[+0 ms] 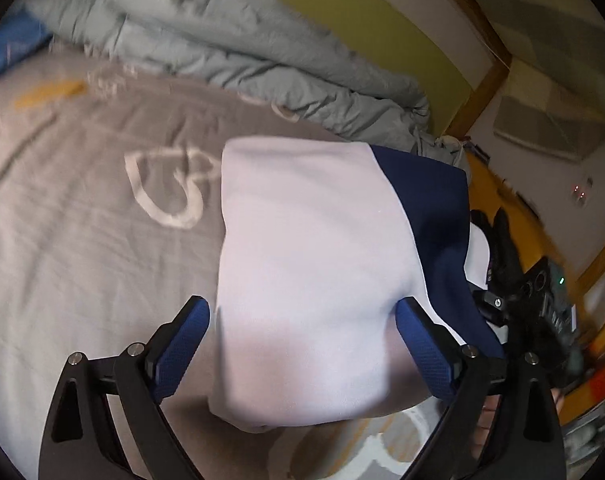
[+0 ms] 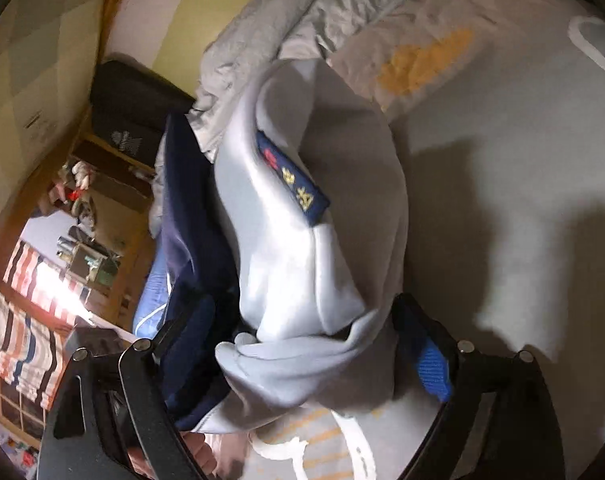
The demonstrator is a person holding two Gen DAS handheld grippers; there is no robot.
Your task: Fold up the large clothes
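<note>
Bed (image 1: pixel 62 240): covered by a grey sheet printed with white outlined hearts (image 1: pixel 170 188) and a yellow-orange patch (image 1: pixel 48 94); it fills most of both wrist views.
Duvet (image 1: pixel 222 48): pale grey-green, bunched in a crumpled ridge along the far side of the bed, against a yellow-green and white wall.
Garment (image 1: pixel 302 260): large white piece of clothing with a navy panel (image 1: pixel 430 208), lying folded on the bed sheet, its far edge close to the duvet. In the right wrist view it is bunched into thick white folds with navy cloth on the left side, and a small blue label (image 2: pixel 292 178) with yellow and red marks shows on the white fold.
Left claw (image 1: pixel 302 344): spread wide above the white part of the garment; the blue pads (image 1: pixel 182 352) stand at either edge of the fold and do not press it.
Right claw (image 2: pixel 302 344): spread wide with the bunched white and navy cloth lying between the two fingers; the right blue pad (image 2: pixel 434 368) stands clear of the cloth, the left one is hidden behind navy fabric, so no grip shows.
Room beyond: wooden shelving with small clutter and a striped cloth (image 2: pixel 26 312) at the left edge of the right wrist view.
</note>
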